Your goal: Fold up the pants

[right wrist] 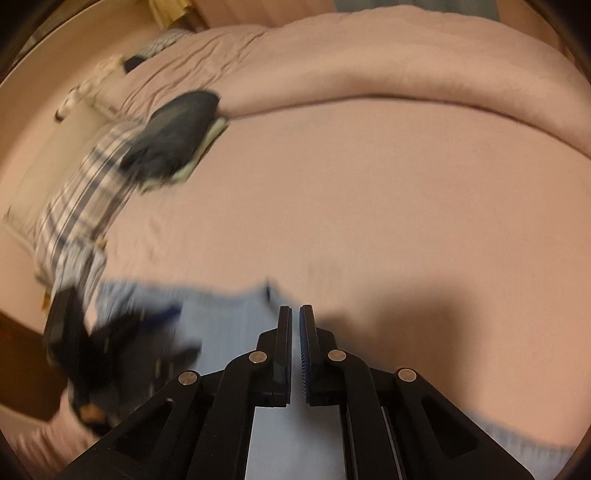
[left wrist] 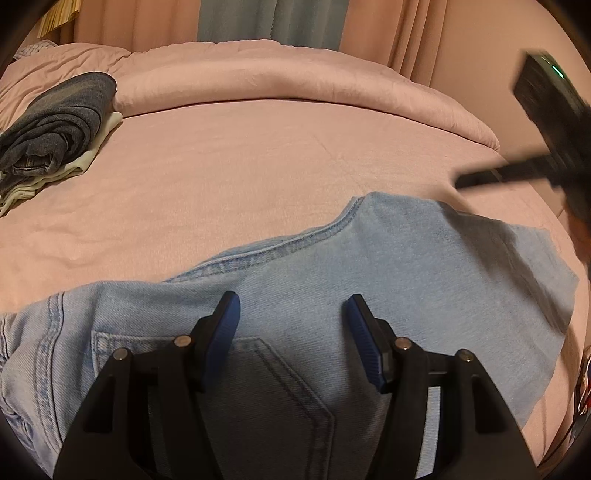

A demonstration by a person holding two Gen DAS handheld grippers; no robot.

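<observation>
Light blue denim pants (left wrist: 295,295) lie on the pink bed sheet (left wrist: 258,166), seat and back pocket toward me, a leg running to the right. My left gripper (left wrist: 291,310) is open just above the seat near the back pocket, holding nothing. My right gripper (right wrist: 295,314) is shut with its tips at the edge of the pants (right wrist: 221,314); no cloth shows between the fingers. It appears blurred in the left wrist view (left wrist: 517,173) beyond the leg. The left gripper shows blurred in the right wrist view (right wrist: 110,343).
A folded stack of dark jeans (left wrist: 55,125) on a pale garment lies at the far left of the bed. A rolled pink duvet (left wrist: 295,74) runs along the back. A striped pillow (right wrist: 74,206) is at the left. Curtains (left wrist: 388,29) hang behind.
</observation>
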